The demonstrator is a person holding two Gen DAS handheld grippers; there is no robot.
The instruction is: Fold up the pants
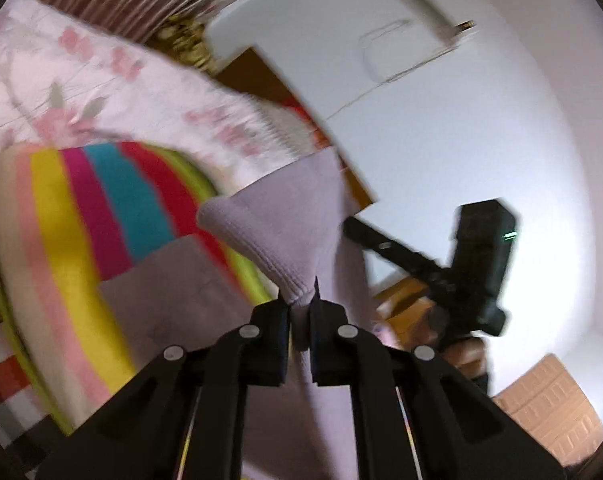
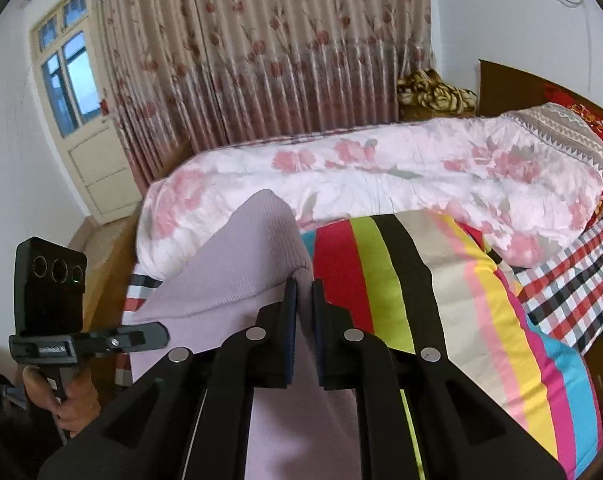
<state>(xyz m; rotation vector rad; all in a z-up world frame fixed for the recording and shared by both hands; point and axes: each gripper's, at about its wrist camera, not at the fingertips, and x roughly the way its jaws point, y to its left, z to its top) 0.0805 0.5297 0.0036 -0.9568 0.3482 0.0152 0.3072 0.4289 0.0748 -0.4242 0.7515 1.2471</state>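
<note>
Pants (image 1: 269, 224), lilac knit: held up above the striped blanket (image 1: 73, 240) on the bed. Left hand-held gripper (image 1: 300, 308): jaws clamped on a bunched edge of the fabric. Right hand-held gripper (image 2: 304, 292): jaws likewise pinched on the cloth. Flowered quilt (image 2: 381, 172) is seen behind, curtain (image 2: 261, 48) beyond.

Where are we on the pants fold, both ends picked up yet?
Done: both grabs. The left gripper and right gripper are each shut on the lilac pants, lifted off the striped sheet. In hand: carrying the raised edge. Left: no finished fold shows; lay it over and flatten.
</note>
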